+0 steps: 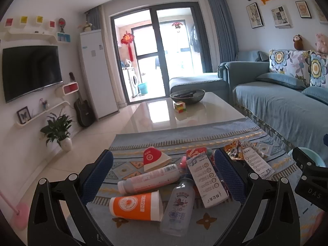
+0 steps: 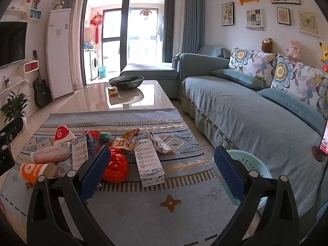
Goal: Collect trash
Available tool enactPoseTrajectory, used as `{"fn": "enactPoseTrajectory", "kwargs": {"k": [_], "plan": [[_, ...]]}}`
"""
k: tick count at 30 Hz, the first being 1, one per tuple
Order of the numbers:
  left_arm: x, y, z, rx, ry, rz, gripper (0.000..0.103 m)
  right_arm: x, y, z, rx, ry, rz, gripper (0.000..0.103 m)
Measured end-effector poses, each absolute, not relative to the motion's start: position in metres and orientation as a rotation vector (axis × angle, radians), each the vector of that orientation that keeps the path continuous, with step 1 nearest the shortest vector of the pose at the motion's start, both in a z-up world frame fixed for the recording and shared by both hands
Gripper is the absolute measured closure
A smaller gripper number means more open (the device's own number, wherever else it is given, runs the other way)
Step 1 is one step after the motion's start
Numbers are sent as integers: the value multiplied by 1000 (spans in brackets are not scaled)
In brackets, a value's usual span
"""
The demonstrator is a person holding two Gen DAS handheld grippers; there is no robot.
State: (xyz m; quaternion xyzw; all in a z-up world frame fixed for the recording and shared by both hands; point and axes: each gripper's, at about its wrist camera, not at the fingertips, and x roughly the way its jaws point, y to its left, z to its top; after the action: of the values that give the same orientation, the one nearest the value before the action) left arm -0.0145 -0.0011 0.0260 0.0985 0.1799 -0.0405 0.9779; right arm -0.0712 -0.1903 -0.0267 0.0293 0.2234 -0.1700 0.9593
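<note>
Trash lies heaped on the patterned table cloth (image 1: 205, 137). In the left wrist view I see an orange paper cup (image 1: 135, 206) on its side, a pink bottle (image 1: 149, 178), a clear bottle (image 1: 178, 207), a milk carton (image 1: 205, 182) and a red-and-white cup (image 1: 153, 158). My left gripper (image 1: 164, 153) hangs open just above them, holding nothing. In the right wrist view a red plastic bag (image 2: 116, 166), a second carton (image 2: 147, 164) and a snack wrapper (image 2: 127, 139) lie ahead. My right gripper (image 2: 162, 150) is open and empty, with a mint basket (image 2: 246, 160) behind its right finger.
Farther along the glossy table (image 2: 133, 100) stand a dark bowl (image 2: 126, 82) and a colour cube (image 2: 113, 92). A blue sofa (image 2: 246, 106) runs along the right. Tiled floor (image 1: 78, 153) lies to the left, with a potted plant (image 1: 59, 131) and a guitar (image 1: 83, 108) by the wall.
</note>
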Motion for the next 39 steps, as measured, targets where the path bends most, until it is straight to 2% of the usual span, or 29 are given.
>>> {"fn": "enactPoseTrajectory", "kwargs": {"k": [18,21,23,26,32,34,37,39], "plan": [[-3,17,21,104,429,-133,7,-66,-193,-31,47,492,-363,11],[7,44,18,64,472,-136,7,-66,-202,-31,59,491,-386,19],[17,73,15,24,517,-155,7,-65,-211,-31,83,505,-387,30],[28,103,9,-10,580,-194,7,-62,-219,-33,93,526,-379,40],[48,117,-32,-79,770,-368,9,-45,-228,-42,95,563,-332,41],[56,107,-49,-85,828,-394,15,-35,-230,-50,98,594,-297,41],[66,86,-66,-57,885,-425,16,-21,-234,-63,95,641,-274,41],[69,73,-71,-63,901,-459,21,-13,-236,-73,92,670,-258,41]]}}
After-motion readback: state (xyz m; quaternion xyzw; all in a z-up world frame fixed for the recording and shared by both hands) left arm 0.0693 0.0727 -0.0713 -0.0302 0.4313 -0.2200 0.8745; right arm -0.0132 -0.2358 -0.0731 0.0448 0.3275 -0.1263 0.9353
